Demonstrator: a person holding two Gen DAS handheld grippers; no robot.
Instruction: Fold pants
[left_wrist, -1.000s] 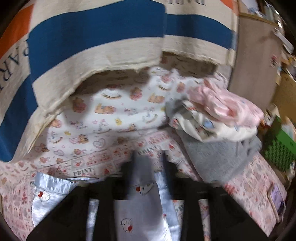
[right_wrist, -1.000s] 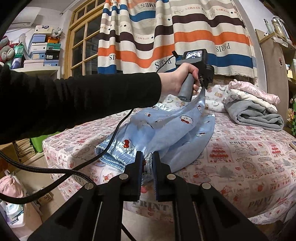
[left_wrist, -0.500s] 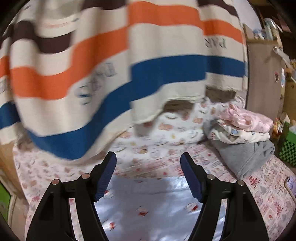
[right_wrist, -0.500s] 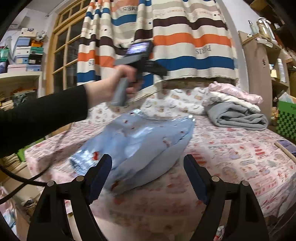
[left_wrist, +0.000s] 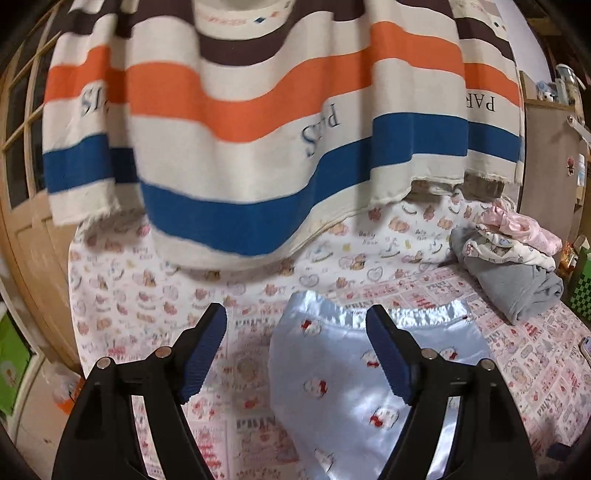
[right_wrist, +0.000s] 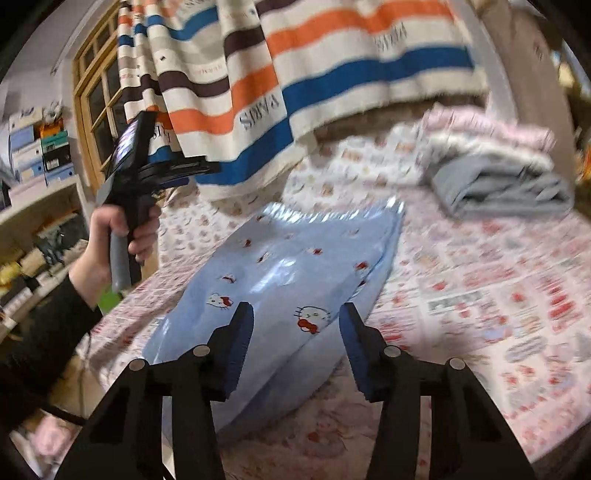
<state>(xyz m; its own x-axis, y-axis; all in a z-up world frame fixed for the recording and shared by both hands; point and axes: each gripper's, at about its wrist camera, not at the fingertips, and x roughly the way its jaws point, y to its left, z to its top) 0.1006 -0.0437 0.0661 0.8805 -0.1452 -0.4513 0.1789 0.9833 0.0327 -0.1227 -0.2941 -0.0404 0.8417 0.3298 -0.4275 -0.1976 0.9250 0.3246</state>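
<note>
Pants (right_wrist: 295, 266) flat, beyond empty parted jaws

Your two fisheye views are evenly lit and bend into dark corners. Motion blur smears the pink printed bedsheet (right_wrist: 498, 295) in your right view; glare streaks the shiny pale-blue satin pants (right_wrist: 288, 266), perhaps from overhead light.

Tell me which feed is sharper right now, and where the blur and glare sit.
Left wrist view is sharper: the striped curtain is slightly smeared, and sheen glares on the blue satin pants. Right wrist view is motion-blurred on its right side, smearing the bedsheet and folded clothes pile; pants there stay readable.
</note>
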